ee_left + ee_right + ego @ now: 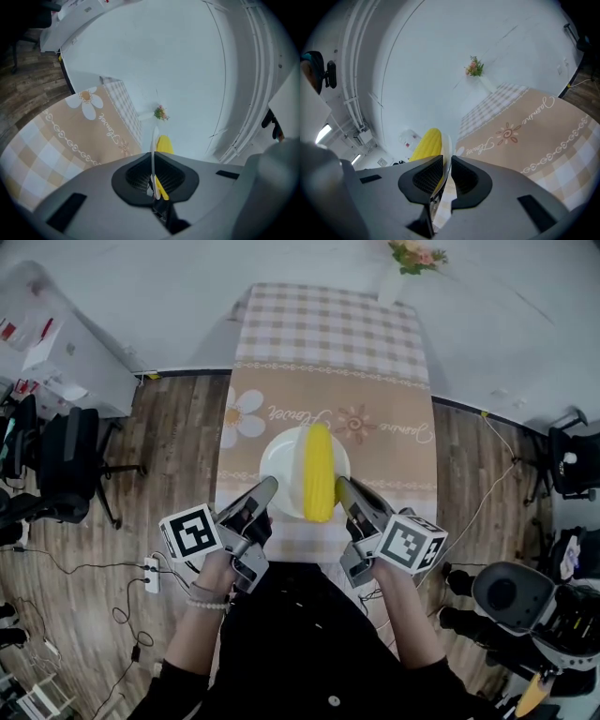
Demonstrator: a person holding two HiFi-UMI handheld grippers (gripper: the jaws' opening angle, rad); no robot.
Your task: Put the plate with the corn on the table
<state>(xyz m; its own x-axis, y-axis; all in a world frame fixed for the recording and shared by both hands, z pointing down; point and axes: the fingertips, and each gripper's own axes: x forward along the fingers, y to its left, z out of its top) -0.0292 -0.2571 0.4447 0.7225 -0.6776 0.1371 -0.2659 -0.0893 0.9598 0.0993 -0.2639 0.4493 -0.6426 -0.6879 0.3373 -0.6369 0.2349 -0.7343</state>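
In the head view your left gripper (264, 489) and right gripper (345, 489) hold the plate (279, 460) with corn (319, 470) above the table (328, 343), the left gripper view shows jaws pinching its rim, the right gripper view likewise, so by my read only lowering and release remain.

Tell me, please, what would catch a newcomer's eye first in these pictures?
The bright yellow corn cob stands out first, lying on a white plate at the middle of the head view. The left gripper and the right gripper clamp the plate's rim from opposite sides, over a beige checked tablecloth. A small bunch of flowers sits by the table's far corner.
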